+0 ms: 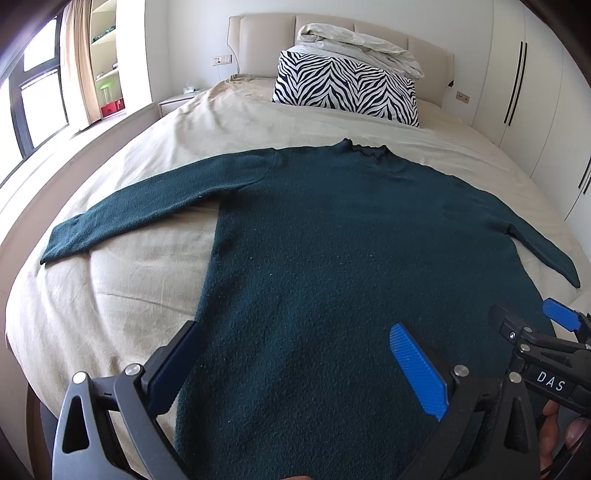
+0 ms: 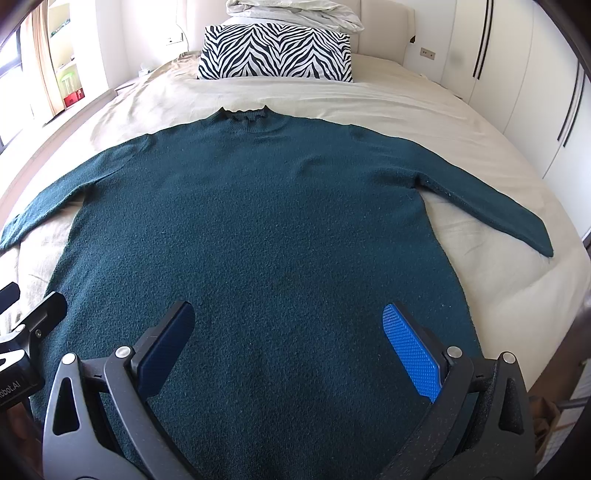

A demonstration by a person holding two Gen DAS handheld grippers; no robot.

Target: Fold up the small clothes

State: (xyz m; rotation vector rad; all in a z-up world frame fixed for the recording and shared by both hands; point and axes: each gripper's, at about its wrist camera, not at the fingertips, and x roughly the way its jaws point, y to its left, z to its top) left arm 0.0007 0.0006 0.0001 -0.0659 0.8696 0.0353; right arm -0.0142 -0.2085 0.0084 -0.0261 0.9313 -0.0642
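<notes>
Lying flat on bed (image 1: pixel 155 155), sleeves spread: dark green sweater (image 1: pixel 332 240). Left gripper (image 1: pixel 295 369) and right gripper (image 2: pixel 291 350) over hem, jaws apart, holding nothing. Right gripper labelled "DAS"; left reads "obot.AI".

We see open bed (image 2: pixel 388 99) sheet betw. sweater (image 2: pixel 258 221) collar & zebra pillow (image 2: pixel 273 51); bare sheet beside both sleeves too. Pillow w/ folded duvet (image 2: pixel 295 13) blocks the headboard end.

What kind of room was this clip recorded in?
A bedroom, most likely: a bed with a padded headboard, a zebra pillow, and wardrobe doors along one wall. A green sweater lies spread on it.
</notes>
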